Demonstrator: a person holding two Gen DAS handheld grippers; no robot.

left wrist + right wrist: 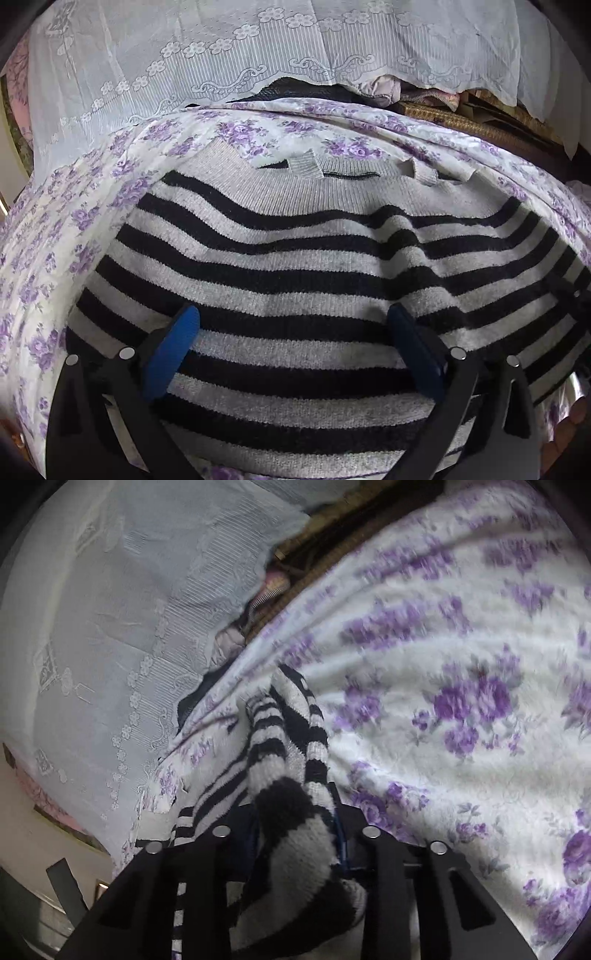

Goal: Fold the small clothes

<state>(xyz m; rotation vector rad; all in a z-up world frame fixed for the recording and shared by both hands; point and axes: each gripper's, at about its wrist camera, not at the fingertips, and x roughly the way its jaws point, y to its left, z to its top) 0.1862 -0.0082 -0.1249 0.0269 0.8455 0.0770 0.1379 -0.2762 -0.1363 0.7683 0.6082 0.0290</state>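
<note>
Folding time: my striped sweater (295, 266) lies flat on the flowery bed sheet (55, 240). My right hand-held gripper (299, 834) pinches its sleeve (295, 768), and my left hand-held gripper (295, 332) hangs wide apart above. Next I should lay the sleeve across the middle.

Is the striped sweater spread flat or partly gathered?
Partly gathered: the striped sweater mostly lies spread on the floral sheet, one part bunched in the right tongs.

White bedsheet printed with purple roses (48, 229) spreads beneath the fingers; beyond them hangs a white lace curtain (207, 55).
</note>
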